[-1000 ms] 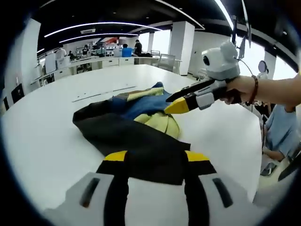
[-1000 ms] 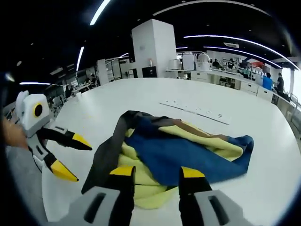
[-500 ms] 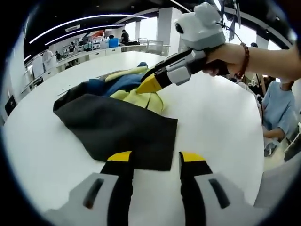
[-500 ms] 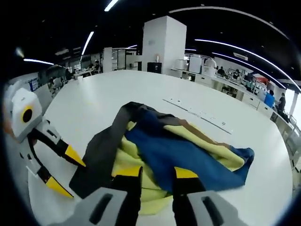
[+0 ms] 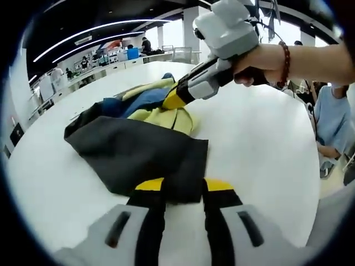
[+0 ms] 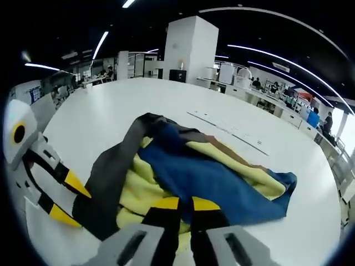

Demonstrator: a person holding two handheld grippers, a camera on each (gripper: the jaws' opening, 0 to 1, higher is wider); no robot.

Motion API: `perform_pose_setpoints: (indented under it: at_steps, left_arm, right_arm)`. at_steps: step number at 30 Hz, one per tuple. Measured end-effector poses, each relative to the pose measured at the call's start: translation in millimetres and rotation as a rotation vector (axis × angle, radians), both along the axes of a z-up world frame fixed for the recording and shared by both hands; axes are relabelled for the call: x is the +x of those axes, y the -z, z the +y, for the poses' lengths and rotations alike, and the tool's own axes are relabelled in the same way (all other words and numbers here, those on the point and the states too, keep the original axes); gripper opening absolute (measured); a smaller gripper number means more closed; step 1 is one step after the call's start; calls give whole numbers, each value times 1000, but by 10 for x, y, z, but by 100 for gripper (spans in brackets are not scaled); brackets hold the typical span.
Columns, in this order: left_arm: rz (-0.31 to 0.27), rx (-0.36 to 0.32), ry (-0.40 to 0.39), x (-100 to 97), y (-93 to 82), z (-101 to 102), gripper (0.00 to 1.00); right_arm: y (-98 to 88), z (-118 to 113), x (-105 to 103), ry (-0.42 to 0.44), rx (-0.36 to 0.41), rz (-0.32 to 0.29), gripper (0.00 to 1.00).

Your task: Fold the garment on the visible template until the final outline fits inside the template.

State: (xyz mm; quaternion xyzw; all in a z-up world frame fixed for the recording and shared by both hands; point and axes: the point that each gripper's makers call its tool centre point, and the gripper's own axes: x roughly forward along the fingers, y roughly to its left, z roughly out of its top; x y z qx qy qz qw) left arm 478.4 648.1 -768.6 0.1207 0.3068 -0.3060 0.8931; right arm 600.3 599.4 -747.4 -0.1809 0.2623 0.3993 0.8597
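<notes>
Template hidden under garment (image 6: 211,177)

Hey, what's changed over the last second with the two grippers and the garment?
The left gripper moved onto the garment's dark near edge and its fingers narrowed around it. The right gripper pushed into the yellow and blue folds, fingers closing on the fabric. The garment stayed bunched in place on the white table; the strip beyond it is unmoved.
</notes>
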Motion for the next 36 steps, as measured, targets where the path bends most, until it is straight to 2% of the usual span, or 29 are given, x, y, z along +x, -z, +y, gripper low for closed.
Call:
perform_pose_setpoints:
  at_steps: [3,7,8,10,11,17,21,22,23,26,30,36]
  left_arm:
    - [-33,80,9,31,-3,64,3]
    - [-5,23,-16,17,-49,65,1]
    - [3,-30,-53,30,-117,80,1]
    - [-23,-67,-86,84,-261,161,1]
    - [-28,-66,-91,94,-284,185,1]
    - [-132,-33,-161,249,-705,611,1]
    - [-208,13,-223,375,-968,937,1]
    - [-234,42,-236,413,-1030,1044,1]
    - [-239,54,-241,425,-1042,1082,1]
    - [-268,141,-281,504,-1117,1383,1]
    - [-278,196,-318,581,-1131,1670,1]
    - [-272,338,-358,650,-1063,2107,1]
  right_arm:
    - [-15,-10,1,2,5,0,0]
    - [-75,-33,-8,2,6,-9,0]
    - [-106,-50,-13,1,5,-14,0]
    - [-174,-93,-2,6,8,-28,0]
    - [-202,-111,3,6,8,-34,0]
    - [-452,-322,80,65,28,-78,0]
    - [-530,-450,111,99,43,-84,0]
    - [-543,-479,123,106,43,-86,0]
    - [-562,-521,133,116,44,-88,0]
    - [-611,-619,160,141,49,-89,0]
    - [-649,-758,197,171,44,-97,0]
    - [-693,-963,250,242,61,-89,0]
